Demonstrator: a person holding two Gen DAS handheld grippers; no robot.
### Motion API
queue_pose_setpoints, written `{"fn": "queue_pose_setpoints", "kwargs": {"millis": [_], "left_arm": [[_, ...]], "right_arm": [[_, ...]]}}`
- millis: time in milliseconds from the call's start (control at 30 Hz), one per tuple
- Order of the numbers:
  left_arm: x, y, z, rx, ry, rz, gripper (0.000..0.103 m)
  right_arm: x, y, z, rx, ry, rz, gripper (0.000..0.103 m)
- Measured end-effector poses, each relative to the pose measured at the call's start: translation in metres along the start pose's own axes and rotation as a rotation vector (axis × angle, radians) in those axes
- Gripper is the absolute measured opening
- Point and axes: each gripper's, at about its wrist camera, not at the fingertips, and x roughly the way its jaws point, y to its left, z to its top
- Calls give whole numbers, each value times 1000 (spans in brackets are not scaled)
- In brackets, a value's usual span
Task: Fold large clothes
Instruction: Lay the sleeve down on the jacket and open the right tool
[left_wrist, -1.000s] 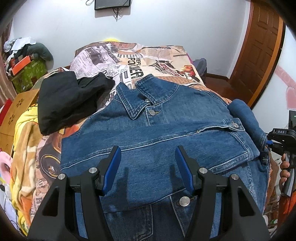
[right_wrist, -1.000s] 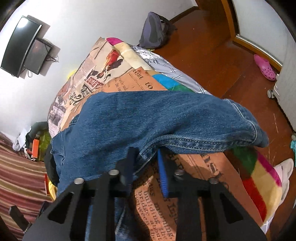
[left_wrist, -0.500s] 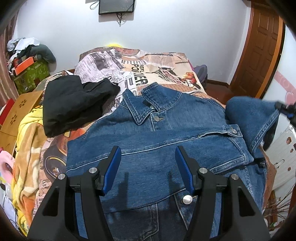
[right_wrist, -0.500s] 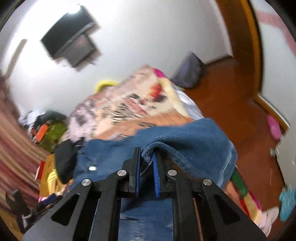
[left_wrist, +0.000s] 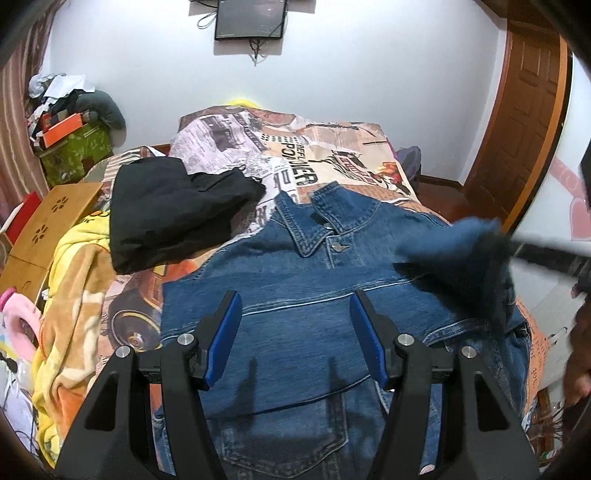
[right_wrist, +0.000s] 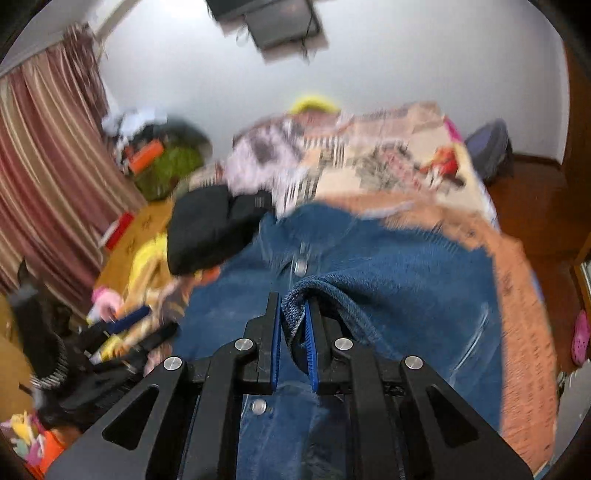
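Note:
A blue denim jacket (left_wrist: 295, 295) lies front up on the bed, collar toward the far wall. My left gripper (left_wrist: 295, 306) hovers open over the jacket's chest with nothing between its blue pads. My right gripper (right_wrist: 293, 306) is shut on the jacket's sleeve cuff (right_wrist: 295, 314), which stands folded between the pads. In the left wrist view that sleeve (left_wrist: 461, 243) is lifted and blurred above the jacket's right shoulder. The denim jacket (right_wrist: 388, 280) spreads below in the right wrist view.
A black garment (left_wrist: 173, 214) lies on the newspaper-print bedspread (left_wrist: 303, 147) left of the collar. A yellow blanket (left_wrist: 70, 295) and a wooden board (left_wrist: 48, 225) sit at the left. A wooden door (left_wrist: 524, 122) is at the right, a screen (left_wrist: 251, 18) on the wall.
The right gripper closed on the sleeve cuff, lifted it from the bed's right edge and carried it over the jacket while rolling. The left gripper drew back slightly, staying open.

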Motion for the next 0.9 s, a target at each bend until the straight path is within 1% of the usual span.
{"fn": "queue_pose_setpoints", "kwargs": {"millis": [100,167,200,300,400,500,600,667,767,833,900], "left_arm": [[-4,7,-1,-16,-5,1,60],[-6,11,-3,-21,-7,5,60],[-7,12,-3,-22,-7,6,60],[-7,13,-4,-24,-7,7,60],[-8,13,-4,-19,-9,7,60],[-10,8,-3,-3,-14,10,60],[-10,-1,-1,21,-19,10,60],[-10,-9,2,38,-20,5,60],[-9,-25,8,73,-25,-8,60],[-8,-37,11,97,-29,-20,60],[-7,-52,15,131,-31,-40,60]], "right_arm": [[20,6,-12,-9,77,-2,11],[25,11,-17,-26,109,-12,14],[26,14,-18,-38,118,-23,14],[22,22,-19,-77,133,-49,15],[15,23,-17,-92,143,-45,17],[5,18,-15,-93,127,-38,20],[-15,11,-13,-99,72,-81,34],[-30,4,-12,-100,21,-109,49],[-51,-12,-9,-82,-48,-161,60],[-60,-23,-8,-58,-77,-199,66],[-68,-39,-9,-23,-99,-252,68]]}}
